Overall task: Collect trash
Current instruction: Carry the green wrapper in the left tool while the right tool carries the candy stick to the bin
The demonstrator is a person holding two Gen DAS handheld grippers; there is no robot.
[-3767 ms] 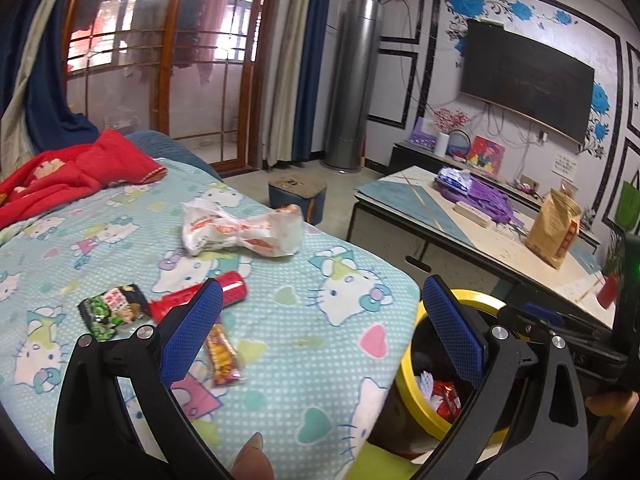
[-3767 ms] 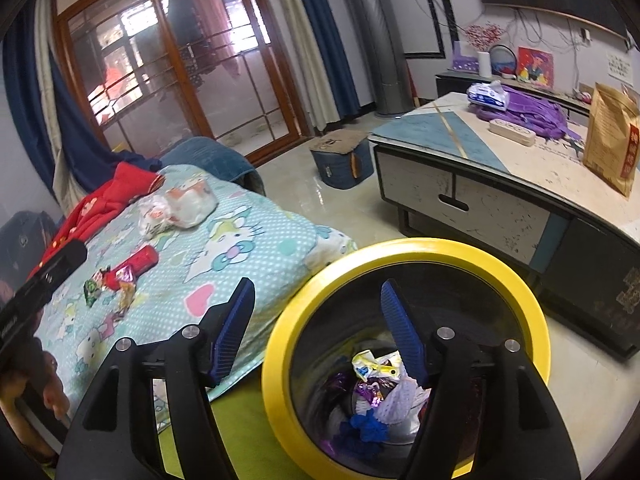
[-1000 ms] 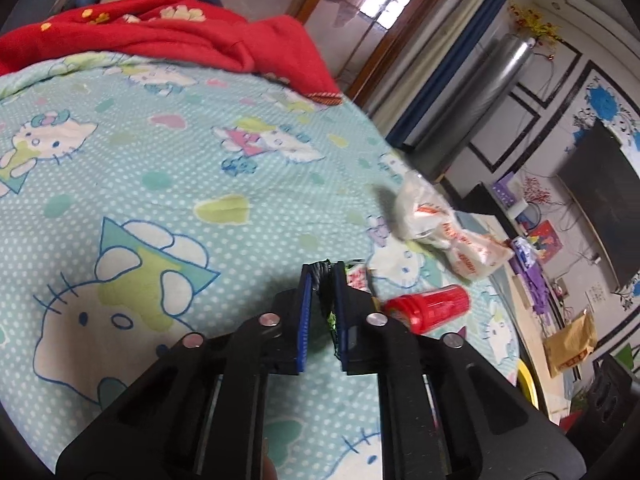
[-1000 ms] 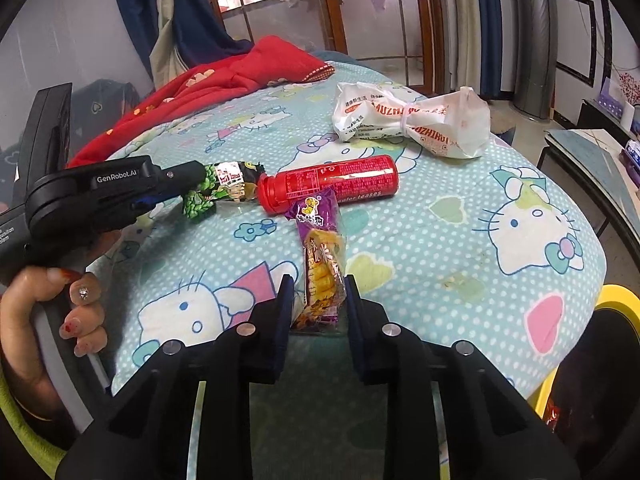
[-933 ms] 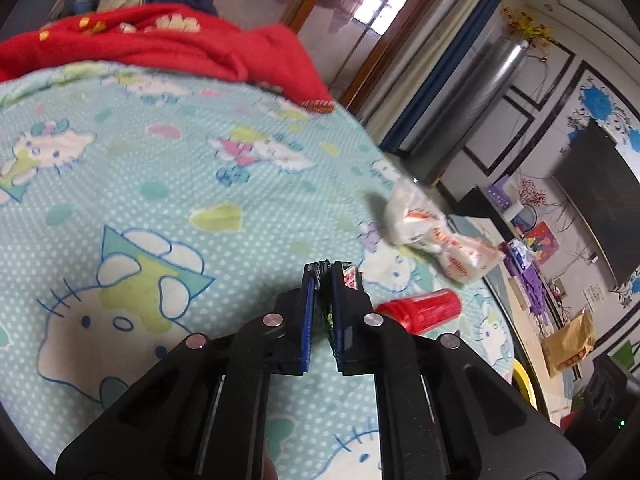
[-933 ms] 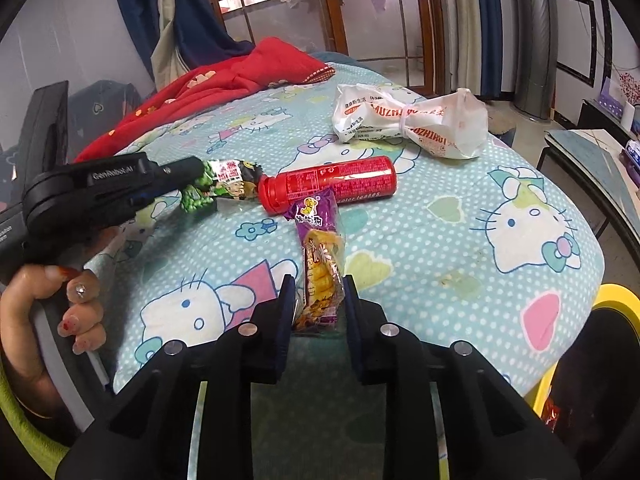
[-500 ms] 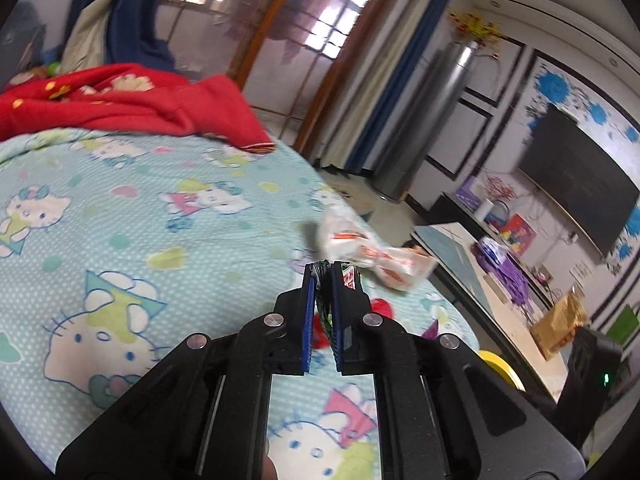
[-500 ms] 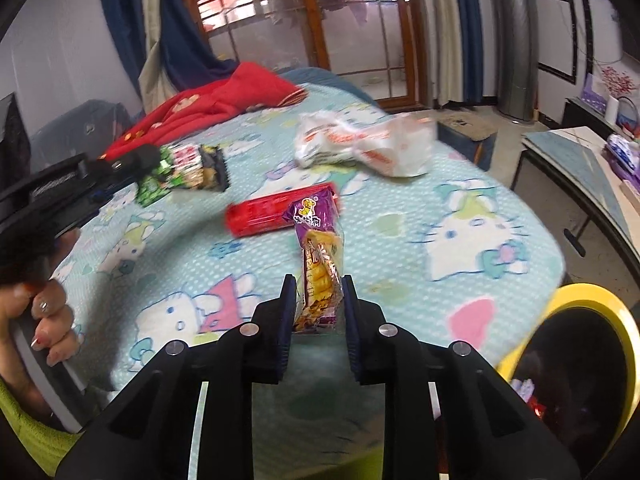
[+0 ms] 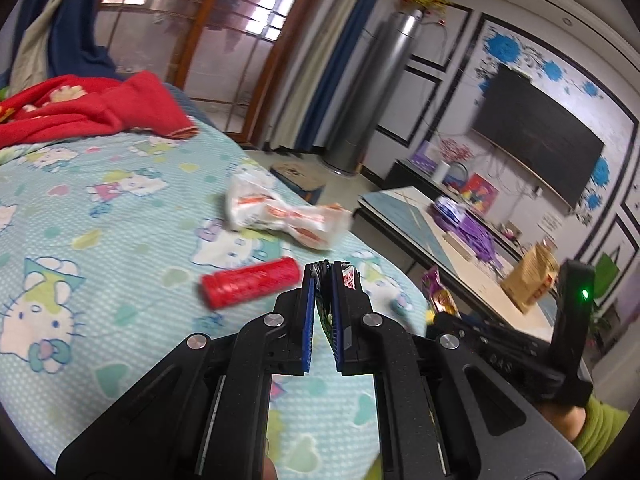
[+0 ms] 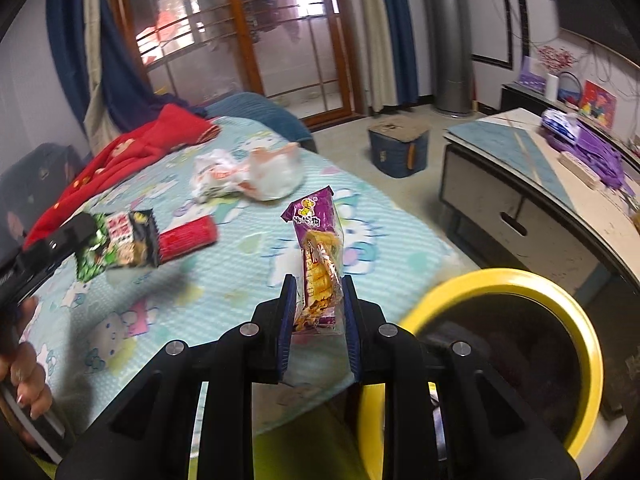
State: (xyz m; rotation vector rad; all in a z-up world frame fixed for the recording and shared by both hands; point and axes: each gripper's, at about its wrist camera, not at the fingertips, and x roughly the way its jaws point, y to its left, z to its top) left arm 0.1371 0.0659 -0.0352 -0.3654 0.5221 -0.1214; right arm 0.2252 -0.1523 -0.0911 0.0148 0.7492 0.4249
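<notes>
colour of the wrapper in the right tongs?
Purple snack wrapper with a yellow-orange picture panel, clamped in the right tongs; right wrist view shows it best.

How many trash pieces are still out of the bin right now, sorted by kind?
Snack wrappers: 2, green wrapper in the left tool, purple wrapper in the right tool
Red tube: 1, on the bed
White plastic bag: 1, on the bed
Total: 4

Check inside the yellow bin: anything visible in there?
Not much. The yellow bin shows a dark interior with only blurred dim shapes; its contents cannot be made out. The right gripper, shut on the purple snack wrapper, covers the bin's near left part.
</notes>
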